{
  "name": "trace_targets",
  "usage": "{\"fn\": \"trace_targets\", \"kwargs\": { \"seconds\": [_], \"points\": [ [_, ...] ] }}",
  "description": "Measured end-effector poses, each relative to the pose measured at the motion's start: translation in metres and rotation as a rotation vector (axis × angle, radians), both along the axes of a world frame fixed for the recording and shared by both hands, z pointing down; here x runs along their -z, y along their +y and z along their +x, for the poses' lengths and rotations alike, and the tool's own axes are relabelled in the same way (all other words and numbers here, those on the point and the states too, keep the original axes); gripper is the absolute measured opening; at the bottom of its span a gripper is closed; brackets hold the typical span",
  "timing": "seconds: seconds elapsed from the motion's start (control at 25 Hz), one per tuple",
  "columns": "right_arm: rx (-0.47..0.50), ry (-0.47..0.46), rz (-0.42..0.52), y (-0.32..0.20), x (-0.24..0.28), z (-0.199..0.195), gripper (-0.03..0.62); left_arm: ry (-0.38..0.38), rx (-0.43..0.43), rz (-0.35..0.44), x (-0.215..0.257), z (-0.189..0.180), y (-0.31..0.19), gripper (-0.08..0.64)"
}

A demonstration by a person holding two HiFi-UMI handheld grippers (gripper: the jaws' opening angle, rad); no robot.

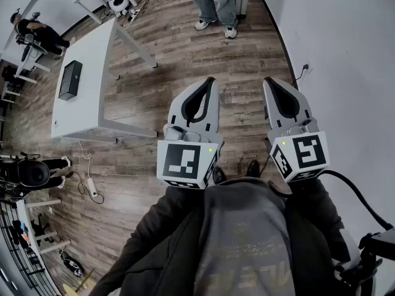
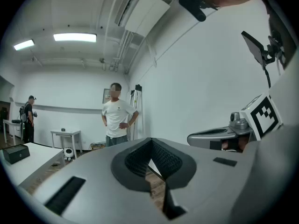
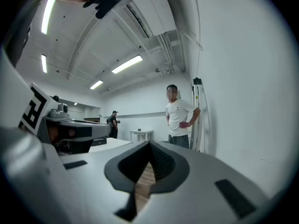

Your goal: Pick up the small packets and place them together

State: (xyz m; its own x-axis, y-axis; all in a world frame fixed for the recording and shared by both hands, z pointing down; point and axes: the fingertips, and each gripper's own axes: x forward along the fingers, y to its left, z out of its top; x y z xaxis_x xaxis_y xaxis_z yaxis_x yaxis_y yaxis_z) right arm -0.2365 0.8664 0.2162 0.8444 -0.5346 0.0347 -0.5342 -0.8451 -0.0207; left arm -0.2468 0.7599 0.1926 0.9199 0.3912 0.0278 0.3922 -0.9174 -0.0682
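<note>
Jaws of your left gripper (image 1: 208,84) and right gripper (image 1: 270,82) were closed on nothing, both held level above the floor (image 1: 185,48); the surface (image 1: 92,60) stood well apart at left; packets showed in no view

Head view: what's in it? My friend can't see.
The left gripper and right gripper point ahead side by side, shut and empty, over a wooden floor. A white table bearing a black box stands at the left; a person's legs show at the top.
</note>
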Motion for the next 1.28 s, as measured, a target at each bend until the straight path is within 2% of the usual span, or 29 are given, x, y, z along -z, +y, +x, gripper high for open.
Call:
{"fn": "trace_targets", "kwargs": {
  "seconds": [0.36,0.52,0.72,1.04,1.28],
  "points": [
    [0.014,-0.003,0.01,0.025,-0.004,0.007,0.005,-0.014,0.01,0.009,-0.005,0.006,0.028,0.0],
    [0.033,0.001,0.05,0.033,-0.003,0.011,0.005,-0.023,0.028,0.015,-0.009,0.006,0.034,0.0],
    [0.073,-0.007,-0.001,0.037,-0.011,0.004,0.005,-0.064,0.058,0.01,-0.026,0.001,0.042,0.0],
    [0.126,-0.029,0.002,0.036,-0.021,0.009,0.005,-0.078,0.118,0.011,-0.033,-0.003,0.04,0.0],
    [0.123,-0.044,0.011,0.035,-0.027,0.018,0.005,-0.097,0.116,0.019,-0.039,0.004,0.039,0.0]
  ]
}}
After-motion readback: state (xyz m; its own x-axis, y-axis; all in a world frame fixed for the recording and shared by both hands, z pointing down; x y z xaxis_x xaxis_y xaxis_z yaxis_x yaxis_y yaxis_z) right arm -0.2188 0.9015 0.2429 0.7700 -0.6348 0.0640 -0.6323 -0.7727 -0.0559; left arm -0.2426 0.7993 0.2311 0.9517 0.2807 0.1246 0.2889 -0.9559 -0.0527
